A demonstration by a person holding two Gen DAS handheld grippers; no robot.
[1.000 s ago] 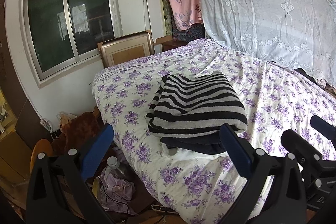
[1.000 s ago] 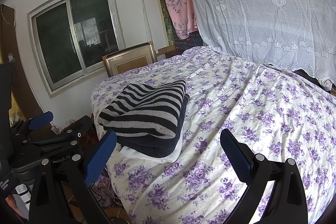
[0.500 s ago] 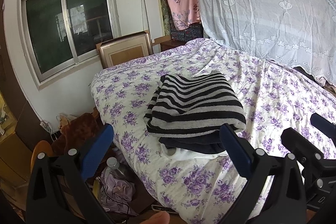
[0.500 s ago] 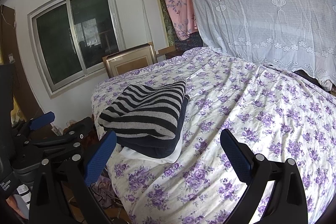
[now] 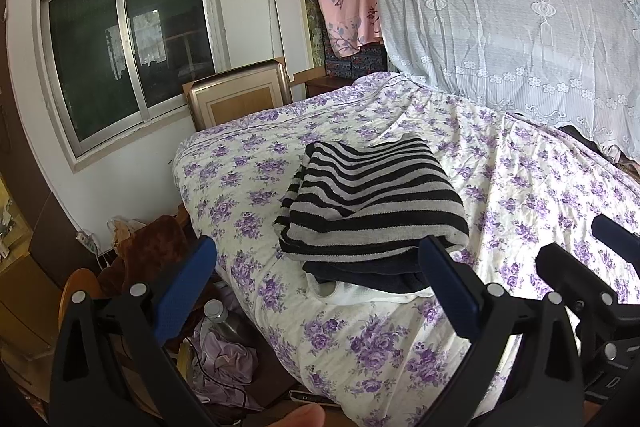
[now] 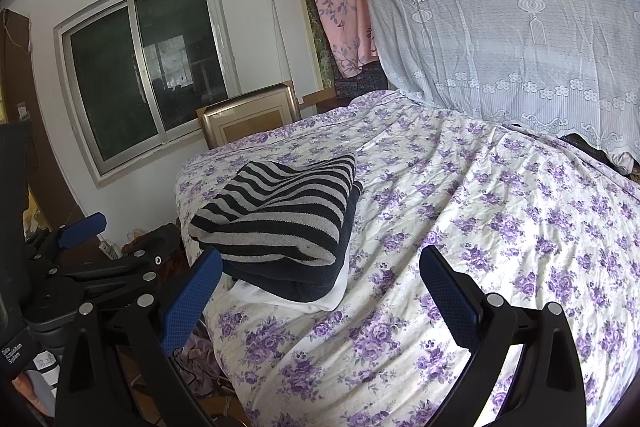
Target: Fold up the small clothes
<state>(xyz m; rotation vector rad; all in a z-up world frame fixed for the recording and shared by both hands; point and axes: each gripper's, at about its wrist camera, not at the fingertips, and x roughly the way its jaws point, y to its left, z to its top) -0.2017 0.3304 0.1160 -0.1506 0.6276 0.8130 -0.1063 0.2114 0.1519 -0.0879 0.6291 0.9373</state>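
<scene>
A folded black-and-grey striped garment [image 5: 372,203] lies on top of a folded dark navy piece [image 5: 360,273] and a white one [image 5: 360,297], stacked near the bed's front left corner; the stack also shows in the right wrist view [image 6: 284,219]. My left gripper [image 5: 316,291] is open and empty, held off the bed's edge in front of the stack. My right gripper [image 6: 320,295] is open and empty, held over the floral sheet just right of the stack. It also shows at the right in the left wrist view [image 5: 580,283].
The bed [image 6: 500,227] has a white sheet with purple flowers. A lace net curtain [image 6: 500,27] hangs at the back right. A window [image 5: 128,51], a framed panel [image 5: 240,99] and floor clutter with a bottle [image 5: 218,315] lie left of the bed.
Both grippers have drifted slightly; the stack sits a little higher in the left view. A fingertip shows at the bottom edge of the left view. Nothing was taken hold of.
</scene>
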